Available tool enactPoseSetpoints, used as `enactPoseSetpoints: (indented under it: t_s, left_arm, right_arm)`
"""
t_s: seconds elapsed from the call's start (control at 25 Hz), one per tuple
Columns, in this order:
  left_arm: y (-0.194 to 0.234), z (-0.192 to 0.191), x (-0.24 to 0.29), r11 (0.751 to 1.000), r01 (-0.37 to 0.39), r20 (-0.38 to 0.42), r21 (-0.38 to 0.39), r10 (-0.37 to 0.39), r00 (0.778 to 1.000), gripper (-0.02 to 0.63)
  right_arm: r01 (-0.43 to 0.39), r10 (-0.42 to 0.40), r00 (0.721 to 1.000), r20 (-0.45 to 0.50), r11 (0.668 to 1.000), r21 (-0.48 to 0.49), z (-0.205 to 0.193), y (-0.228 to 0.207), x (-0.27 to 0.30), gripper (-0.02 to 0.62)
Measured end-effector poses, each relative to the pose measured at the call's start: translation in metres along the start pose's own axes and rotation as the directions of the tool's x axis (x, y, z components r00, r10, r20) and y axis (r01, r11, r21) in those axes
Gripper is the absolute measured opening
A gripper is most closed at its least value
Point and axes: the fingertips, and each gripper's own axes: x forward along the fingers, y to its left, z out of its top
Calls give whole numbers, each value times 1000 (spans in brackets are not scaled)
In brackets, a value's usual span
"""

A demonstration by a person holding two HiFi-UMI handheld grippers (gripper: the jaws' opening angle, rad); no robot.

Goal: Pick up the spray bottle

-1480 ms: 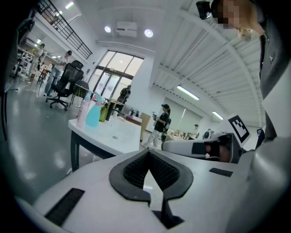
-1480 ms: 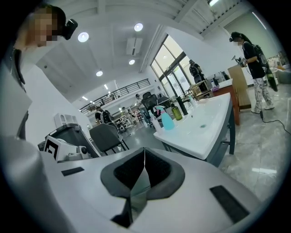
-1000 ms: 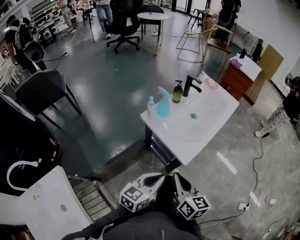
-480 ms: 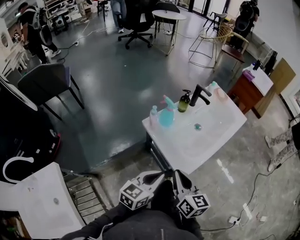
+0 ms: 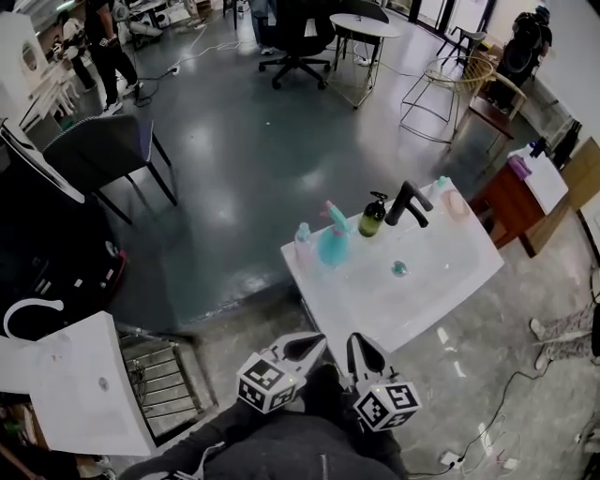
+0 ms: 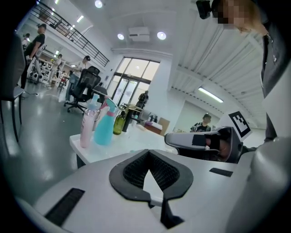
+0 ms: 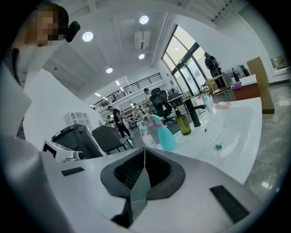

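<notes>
– While neither gripper holds anything yet, where does the spray bottle [image 5: 330, 246] stand from them?
– It is upright at the far left corner of the white sink counter [image 5: 375, 305], long axis vertical, pink trigger head on top. It is straight ahead across the counter's near edge and well apart from both.
– Which hand is nearer?
– Hardly a difference. The left gripper [image 5: 307, 347] and right gripper [image 5: 362, 343] sit side by side just short of that edge. The bottle lines up between them, a shade toward the left one, I'd judge.
– And the fingers?
– Pressed together on both, tips meeting with nothing between them. They would have to spread before going round the bottle's body.
– Any neighbours?
– A small pale bottle [image 5: 302, 242] is just beside it on the left, and I cannot tell whether they touch, so it could get knocked. A green soap dispenser [image 5: 372, 217] is near on the right, then the black faucet [image 5: 409, 202]. The basin holds only its drain [image 5: 400, 269].
– The room?
– It is a big hall with a dark glossy floor [image 5: 234, 169], an office chair [image 5: 300, 37], a round table [image 5: 364, 23] and people far off. A second white basin unit [image 5: 75, 384] is at lower left.
</notes>
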Motion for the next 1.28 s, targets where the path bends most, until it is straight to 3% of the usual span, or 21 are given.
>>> enactPoseSetpoints:
  t_s: [0.92, 1.28]
  left_arm:
    - [19, 37, 107, 990, -141, 79, -20, 142, 987, 6]
    - [34, 47, 113, 975, -218, 88, -32, 220, 971, 6]
  right_arm:
    - [-97, 95, 995, -41, 993, -60, 56, -104, 37, 11]
    - [-176, 170, 982, -76, 982, -73, 64, -108, 63, 11]
